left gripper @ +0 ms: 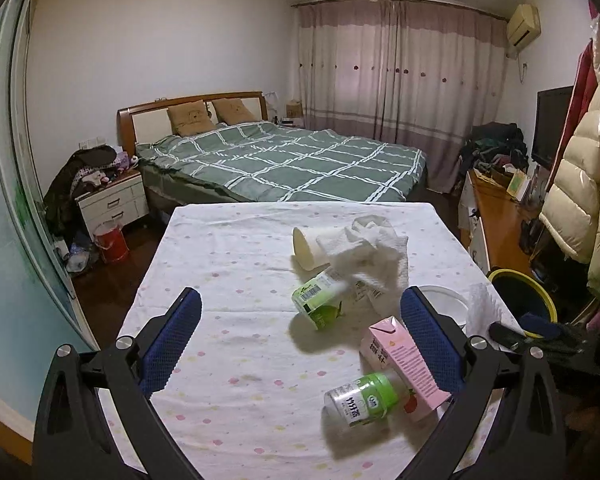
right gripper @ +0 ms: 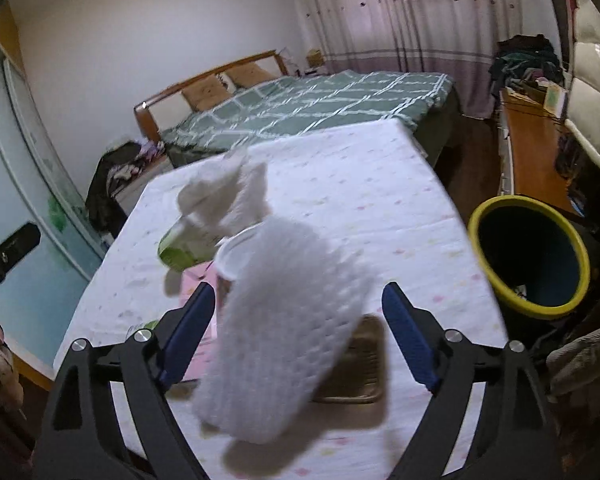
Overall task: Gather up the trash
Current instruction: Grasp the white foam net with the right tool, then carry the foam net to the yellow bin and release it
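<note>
Trash lies on a table with a dotted white cloth (left gripper: pixel 220 264): a paper cup (left gripper: pixel 306 248) on its side, crumpled white tissue (left gripper: pixel 374 250), a green-labelled cup (left gripper: pixel 320 300), a pink carton (left gripper: pixel 404 364) and a green-capped jar (left gripper: pixel 360 400). My left gripper (left gripper: pixel 300 340) is open above the cloth, and the pink carton and jar lie by its right finger. My right gripper (right gripper: pixel 298 336) is open. A blurred white paper towel (right gripper: pixel 284 328) hangs between its fingers, touching neither. The yellow-rimmed bin (right gripper: pixel 528 256) stands to its right, beside the table.
A white plate (left gripper: pixel 440 300) sits near the table's right edge. A bed with a green quilt (left gripper: pixel 284 160) stands beyond the table. A wooden sideboard (left gripper: pixel 496 216) and hanging coats (left gripper: pixel 580 184) are on the right. A nightstand and red bucket (left gripper: pixel 110 242) are on the left.
</note>
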`<action>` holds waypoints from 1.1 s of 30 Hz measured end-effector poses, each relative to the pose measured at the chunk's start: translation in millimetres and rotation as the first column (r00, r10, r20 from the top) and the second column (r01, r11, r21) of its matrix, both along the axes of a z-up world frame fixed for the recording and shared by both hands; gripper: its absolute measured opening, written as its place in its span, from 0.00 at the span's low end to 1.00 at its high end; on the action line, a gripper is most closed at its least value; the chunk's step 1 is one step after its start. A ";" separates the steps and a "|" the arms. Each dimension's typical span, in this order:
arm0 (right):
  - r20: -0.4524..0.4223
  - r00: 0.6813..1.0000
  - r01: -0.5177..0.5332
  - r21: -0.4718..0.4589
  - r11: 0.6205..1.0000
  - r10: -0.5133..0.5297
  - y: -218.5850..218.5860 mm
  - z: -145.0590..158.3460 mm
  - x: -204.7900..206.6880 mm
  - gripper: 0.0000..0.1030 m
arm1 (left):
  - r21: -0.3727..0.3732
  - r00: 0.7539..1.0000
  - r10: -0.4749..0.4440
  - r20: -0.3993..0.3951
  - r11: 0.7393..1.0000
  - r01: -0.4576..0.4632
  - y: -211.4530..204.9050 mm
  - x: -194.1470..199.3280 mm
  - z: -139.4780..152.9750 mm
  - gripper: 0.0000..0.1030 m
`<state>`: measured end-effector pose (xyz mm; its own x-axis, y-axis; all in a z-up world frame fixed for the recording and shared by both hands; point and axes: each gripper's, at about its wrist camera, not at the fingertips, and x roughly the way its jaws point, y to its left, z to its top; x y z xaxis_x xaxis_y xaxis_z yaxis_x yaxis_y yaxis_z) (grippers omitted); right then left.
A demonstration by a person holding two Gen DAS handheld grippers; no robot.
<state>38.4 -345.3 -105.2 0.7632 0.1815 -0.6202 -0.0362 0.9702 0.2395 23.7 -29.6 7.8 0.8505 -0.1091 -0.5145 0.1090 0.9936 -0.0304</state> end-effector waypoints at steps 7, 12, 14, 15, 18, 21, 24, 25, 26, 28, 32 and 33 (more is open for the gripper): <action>-0.073 0.997 0.000 -0.079 0.997 -0.005 20.5 -20.4 12.7 0.80 | -0.016 1.000 0.007 -0.014 1.000 -0.007 3.4 0.1 -6.8 0.95; -0.109 0.994 -0.009 -0.087 0.996 0.000 24.7 -30.5 19.1 0.71 | -0.025 1.000 0.013 -0.016 1.000 -0.013 6.4 0.5 -9.7 0.95; -0.132 0.991 -0.022 -0.074 0.997 0.012 24.3 -34.5 21.8 0.59 | -0.024 1.000 0.009 -0.016 1.000 -0.010 5.2 0.8 -10.6 0.95; -0.137 0.990 -0.025 -0.071 0.997 0.015 23.6 -35.5 21.6 0.57 | -0.021 1.000 0.009 -0.015 1.000 -0.009 5.2 0.5 -10.7 0.95; -0.142 0.990 -0.028 -0.062 0.998 0.019 18.6 -35.9 19.1 0.41 | -0.015 1.000 0.006 -0.015 1.000 -0.006 3.6 0.7 -10.3 0.95; -0.126 0.992 -0.034 -0.049 0.998 0.028 12.8 -30.1 10.8 0.18 | -0.017 1.000 0.004 -0.017 1.000 -0.005 2.6 1.0 -10.5 0.95; -0.105 0.994 -0.034 -0.053 0.998 0.028 9.3 -21.1 2.3 0.12 | -0.018 1.000 0.002 -0.018 1.000 -0.002 1.4 1.3 -11.4 0.95; -0.096 0.995 -0.038 -0.048 0.998 0.034 7.2 -17.6 -0.9 0.12 | -0.019 1.000 -0.001 -0.019 1.000 0.000 0.5 1.7 -11.8 0.95; -0.088 0.995 -0.043 -0.042 0.998 0.039 5.7 -14.2 -3.8 0.12 | -0.019 1.000 -0.004 -0.022 1.000 0.003 -1.3 2.1 -12.7 0.95; -0.071 0.997 -0.046 -0.039 0.998 0.043 3.8 -8.3 -8.1 0.12 | -0.016 1.000 -0.008 -0.024 1.000 0.008 -4.3 2.1 -13.3 0.95; -0.024 0.999 -0.046 -0.036 0.998 0.046 -2.4 7.4 -18.4 0.12 | -0.012 1.000 -0.017 -0.026 1.000 0.017 -9.4 3.2 -15.4 0.95; -0.015 0.999 -0.043 -0.036 0.998 0.042 -5.0 10.2 -19.8 0.12 | -0.012 0.999 -0.019 -0.027 1.000 0.019 -10.3 3.5 -15.6 0.95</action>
